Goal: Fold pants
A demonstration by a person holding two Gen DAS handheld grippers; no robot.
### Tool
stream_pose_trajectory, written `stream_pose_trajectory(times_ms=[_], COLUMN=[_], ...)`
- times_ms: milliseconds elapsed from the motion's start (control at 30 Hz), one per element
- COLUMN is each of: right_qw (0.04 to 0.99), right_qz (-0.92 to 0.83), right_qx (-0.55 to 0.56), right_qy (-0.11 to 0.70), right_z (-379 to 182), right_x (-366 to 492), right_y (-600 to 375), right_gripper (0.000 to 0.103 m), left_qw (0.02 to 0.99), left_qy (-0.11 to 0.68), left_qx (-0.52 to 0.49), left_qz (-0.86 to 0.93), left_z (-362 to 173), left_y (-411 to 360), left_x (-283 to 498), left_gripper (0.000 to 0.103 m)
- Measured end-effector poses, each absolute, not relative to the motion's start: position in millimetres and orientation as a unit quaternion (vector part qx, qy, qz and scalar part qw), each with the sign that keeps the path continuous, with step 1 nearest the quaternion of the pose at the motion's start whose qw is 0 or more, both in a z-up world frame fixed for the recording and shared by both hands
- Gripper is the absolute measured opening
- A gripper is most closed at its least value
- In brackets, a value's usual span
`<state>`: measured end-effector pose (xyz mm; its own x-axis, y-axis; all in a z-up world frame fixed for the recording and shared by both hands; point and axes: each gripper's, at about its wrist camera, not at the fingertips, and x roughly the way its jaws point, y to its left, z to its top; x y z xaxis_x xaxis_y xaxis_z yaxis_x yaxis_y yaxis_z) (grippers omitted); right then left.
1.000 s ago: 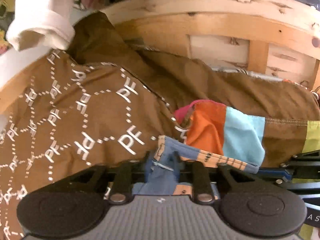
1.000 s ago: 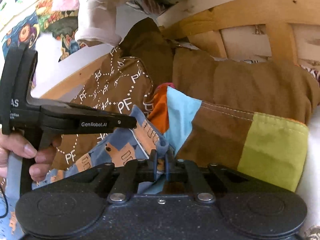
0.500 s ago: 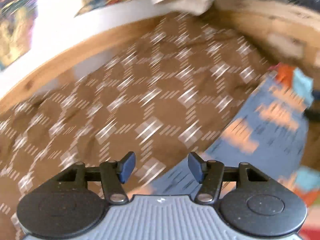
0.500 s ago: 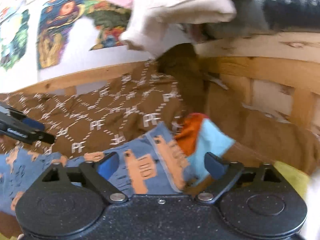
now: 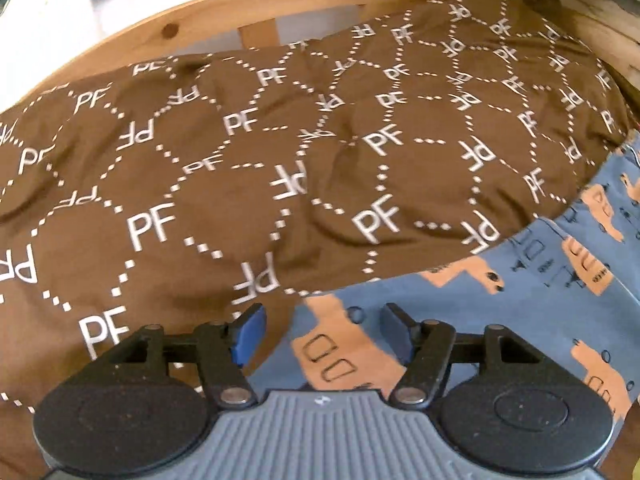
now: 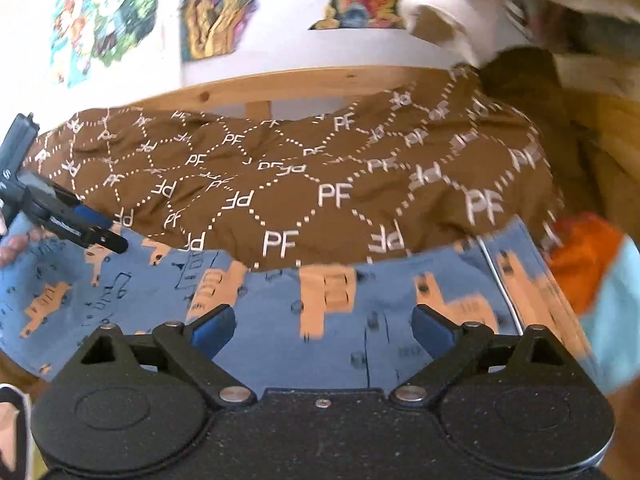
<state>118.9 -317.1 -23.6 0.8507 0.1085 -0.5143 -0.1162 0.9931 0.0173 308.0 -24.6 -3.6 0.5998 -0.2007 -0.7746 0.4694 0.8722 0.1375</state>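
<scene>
Pants (image 6: 280,320): blue printed cotton, light, limp, creases easily; I'd pinch hems. My left gripper (image 5: 320,332) opening, right gripper (image 6: 320,326) wide, both empty.

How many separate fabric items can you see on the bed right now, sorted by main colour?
Brown: 1, the brown bedspread with white PF lettering
Blue: 1, the blue pants printed with orange trucks
Cream: 1, the cream cloth at the top
Multicolour: 1, the orange and light blue patchwork cloth
Total: 4
</scene>
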Motion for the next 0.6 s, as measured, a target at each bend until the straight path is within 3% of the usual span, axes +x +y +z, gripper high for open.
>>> stream_pose_trajectory(times_ms=[167, 233, 267, 300, 433, 500, 600], right_qw=[0.96, 0.958, 0.957, 0.955, 0.951, 0.949, 0.947], right_qz=[0.051, 0.053, 0.053, 0.049, 0.03, 0.008, -0.031], right_qx=[0.018, 0.015, 0.012, 0.008, 0.004, -0.019, -0.042], right_qy=[0.274, 0.281, 0.286, 0.292, 0.308, 0.314, 0.316], right_z=[-25.1, -30.1, -32.9, -35.3, -40.9, -43.1, -45.9], right_x=[146.0, 152.5, 155.2, 157.6, 160.6, 161.7, 165.2], right_y=[-314.7, -312.8, -312.3, -312.2, -318.3, -319.6, -327.8], right_gripper=[0.095, 0.095, 0.095, 0.093, 0.085, 0.073, 0.064], left_qw=[0.877, 0.87, 0.865, 0.861, 0.87, 0.873, 0.864], left_qy=[0.421, 0.441, 0.449, 0.454, 0.422, 0.412, 0.424], left_qx=[0.143, 0.119, 0.11, 0.107, 0.182, 0.202, 0.228], left_qz=[-0.182, -0.187, -0.195, -0.202, -0.18, -0.166, -0.148], left_z=[-5.2, -8.0, -9.1, -9.6, -5.0, 0.8, -2.6], left_y=[-12.5, -8.9, -8.2, -9.7, -27.8, -29.5, -25.4], left_x=[321.1, 328.2, 329.8, 330.7, 312.1, 302.1, 296.7], left_gripper=[0.07, 0.045, 0.018, 0.012, 0.006, 0.006, 0.006])
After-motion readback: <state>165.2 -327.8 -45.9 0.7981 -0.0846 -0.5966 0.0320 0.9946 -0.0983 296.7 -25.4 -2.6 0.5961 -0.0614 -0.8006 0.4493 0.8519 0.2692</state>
